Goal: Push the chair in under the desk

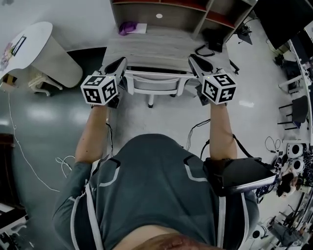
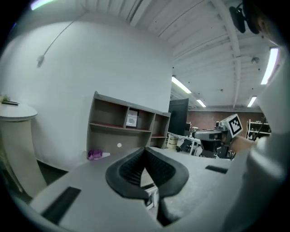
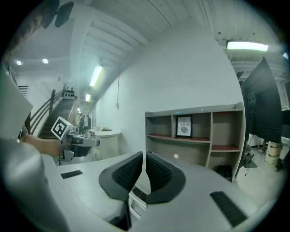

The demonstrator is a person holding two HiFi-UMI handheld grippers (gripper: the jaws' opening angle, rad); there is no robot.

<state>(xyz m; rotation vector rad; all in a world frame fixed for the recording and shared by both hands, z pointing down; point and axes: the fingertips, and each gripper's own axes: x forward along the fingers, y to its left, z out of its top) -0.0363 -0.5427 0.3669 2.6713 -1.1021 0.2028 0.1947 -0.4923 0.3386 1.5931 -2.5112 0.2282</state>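
Observation:
In the head view the white chair (image 1: 155, 83) stands tucked against the front edge of the grey desk (image 1: 156, 46); only its backrest frame and one leg show. Both grippers hang above it, held level and pointed toward the desk. My left gripper (image 1: 119, 62) is over the chair's left end, and my right gripper (image 1: 195, 59) over its right end. In the left gripper view the left gripper (image 2: 145, 149) is shut with nothing in it. In the right gripper view the right gripper (image 3: 142, 155) is shut too, a thin slit between its pads. Neither touches the chair.
A wooden shelf unit (image 1: 161, 10) stands at the back of the desk, with a purple object (image 1: 128, 27) beside it. A white round table (image 1: 34, 49) is at the left. Cables (image 1: 63, 163) lie on the floor. A black monitor (image 1: 279, 19) and equipment crowd the right.

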